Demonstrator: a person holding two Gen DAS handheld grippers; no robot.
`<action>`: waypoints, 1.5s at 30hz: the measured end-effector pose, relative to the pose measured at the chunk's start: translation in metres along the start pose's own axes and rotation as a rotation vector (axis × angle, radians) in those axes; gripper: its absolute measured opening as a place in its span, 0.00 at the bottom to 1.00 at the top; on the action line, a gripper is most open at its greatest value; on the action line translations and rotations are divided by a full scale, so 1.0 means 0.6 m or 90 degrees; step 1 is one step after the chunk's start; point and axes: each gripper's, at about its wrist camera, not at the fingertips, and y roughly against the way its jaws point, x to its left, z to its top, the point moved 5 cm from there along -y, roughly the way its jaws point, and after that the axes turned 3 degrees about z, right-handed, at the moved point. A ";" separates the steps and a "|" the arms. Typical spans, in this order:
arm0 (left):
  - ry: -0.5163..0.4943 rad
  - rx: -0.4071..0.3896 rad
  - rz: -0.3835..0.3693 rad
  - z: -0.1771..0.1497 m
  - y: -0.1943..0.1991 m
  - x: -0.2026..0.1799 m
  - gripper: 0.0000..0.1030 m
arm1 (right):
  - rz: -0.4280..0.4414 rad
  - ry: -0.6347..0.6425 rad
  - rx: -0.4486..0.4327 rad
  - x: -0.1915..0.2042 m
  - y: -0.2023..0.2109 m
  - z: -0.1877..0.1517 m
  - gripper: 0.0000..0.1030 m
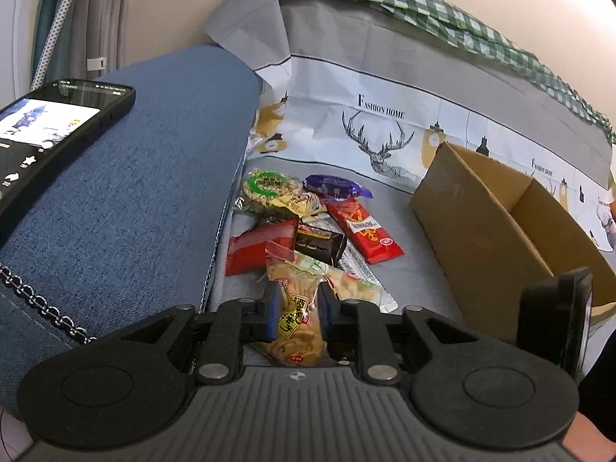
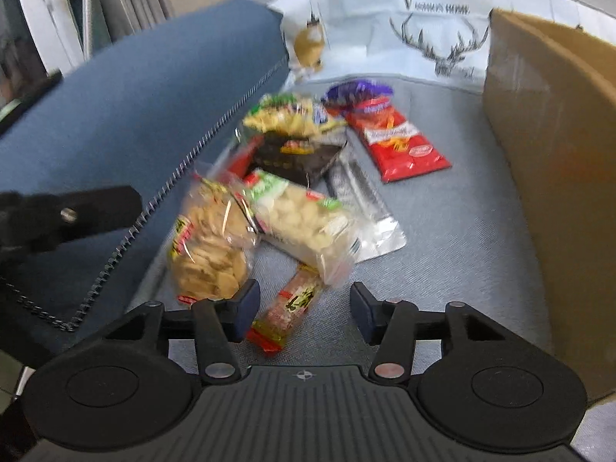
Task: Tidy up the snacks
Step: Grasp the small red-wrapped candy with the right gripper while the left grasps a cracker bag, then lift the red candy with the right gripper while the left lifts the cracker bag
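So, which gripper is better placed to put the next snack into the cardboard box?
Left. The left gripper is already shut on the clear cracker bag, beside the cardboard box. The right gripper is open and holds nothing.

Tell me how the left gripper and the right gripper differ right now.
The left gripper is shut on a clear bag of tan crackers; the right gripper is open and holds nothing. The left one's fingers press the bag; the right one's stand apart over a small red-ended snack packet. Both point toward the snack pile.
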 end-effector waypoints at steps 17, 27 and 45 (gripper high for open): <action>-0.022 0.100 0.022 -0.012 -0.063 -0.021 0.62 | 0.027 0.183 0.046 -0.031 0.119 -0.005 0.17; -0.049 0.151 0.082 -0.017 -0.104 -0.039 0.71 | 0.024 0.090 0.042 -0.078 0.075 -0.037 0.20; -0.052 0.229 0.141 -0.028 -0.162 -0.038 0.73 | 0.016 0.150 0.054 -0.066 0.077 -0.055 0.34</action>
